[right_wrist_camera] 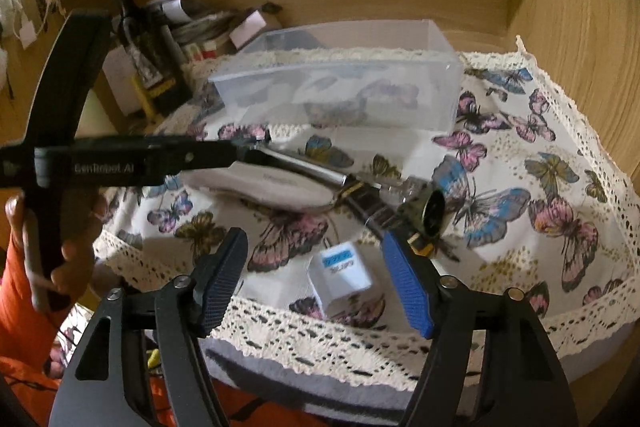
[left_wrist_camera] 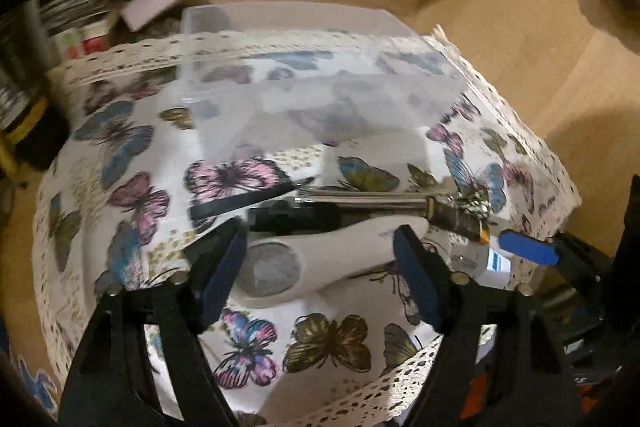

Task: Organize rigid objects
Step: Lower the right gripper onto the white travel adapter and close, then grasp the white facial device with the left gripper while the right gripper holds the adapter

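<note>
Left gripper point(left_wrist_camera: 320, 267) open over white case point(left_wrist_camera: 320, 259); right gripper point(right_wrist_camera: 316, 275) open above white cube point(right_wrist_camera: 344, 275); clear box point(right_wrist_camera: 340, 87) behind.

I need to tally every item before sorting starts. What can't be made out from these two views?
- Clear plastic box: its contents are blurred in the left wrist view and hazy behind its wall in the right.
- White flat object: the left gripper fingers cover its sides; identity unclear.
- Small white box: label print too small; mostly hidden in the left view.
- Clutter behind the tablecloth: blurred, cut off by the edge.
</note>
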`<state>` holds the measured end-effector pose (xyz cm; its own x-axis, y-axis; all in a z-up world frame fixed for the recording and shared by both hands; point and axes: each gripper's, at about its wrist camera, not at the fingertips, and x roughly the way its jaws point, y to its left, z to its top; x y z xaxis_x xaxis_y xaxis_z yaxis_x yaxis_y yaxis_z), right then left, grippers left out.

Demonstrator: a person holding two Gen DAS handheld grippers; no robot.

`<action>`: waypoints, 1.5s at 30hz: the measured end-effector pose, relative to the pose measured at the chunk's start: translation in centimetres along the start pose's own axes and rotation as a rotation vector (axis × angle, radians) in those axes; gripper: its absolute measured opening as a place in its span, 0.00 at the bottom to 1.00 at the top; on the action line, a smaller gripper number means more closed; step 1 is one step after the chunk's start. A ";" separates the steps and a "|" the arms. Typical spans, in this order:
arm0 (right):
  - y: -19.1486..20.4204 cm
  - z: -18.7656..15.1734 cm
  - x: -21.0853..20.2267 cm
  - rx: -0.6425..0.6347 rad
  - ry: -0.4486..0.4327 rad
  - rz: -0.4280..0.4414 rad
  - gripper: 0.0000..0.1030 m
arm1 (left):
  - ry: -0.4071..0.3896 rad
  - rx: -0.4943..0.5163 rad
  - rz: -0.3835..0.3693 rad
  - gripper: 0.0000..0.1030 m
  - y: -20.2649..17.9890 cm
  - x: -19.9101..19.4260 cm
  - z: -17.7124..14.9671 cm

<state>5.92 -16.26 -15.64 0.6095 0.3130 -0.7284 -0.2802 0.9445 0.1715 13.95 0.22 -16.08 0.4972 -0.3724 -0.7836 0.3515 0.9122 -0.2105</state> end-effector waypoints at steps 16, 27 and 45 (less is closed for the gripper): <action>0.2 -1.3 2.0 -0.034 0.060 -0.078 0.33 | 0.036 0.111 -0.003 0.66 0.0 -0.4 0.1; -0.9 -0.3 1.7 -0.007 0.014 -0.065 0.33 | 0.143 0.137 -0.120 0.70 -1.4 0.9 -2.0; -2.7 0.6 1.3 0.014 -0.032 -0.036 0.33 | 0.114 0.253 0.034 0.40 -3.8 1.5 -4.9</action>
<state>7.88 -18.32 -16.69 0.6422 0.2821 -0.7128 -0.2474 0.9563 0.1556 9.44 -2.94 -19.34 0.4246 -0.3078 -0.8514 0.5300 0.8470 -0.0419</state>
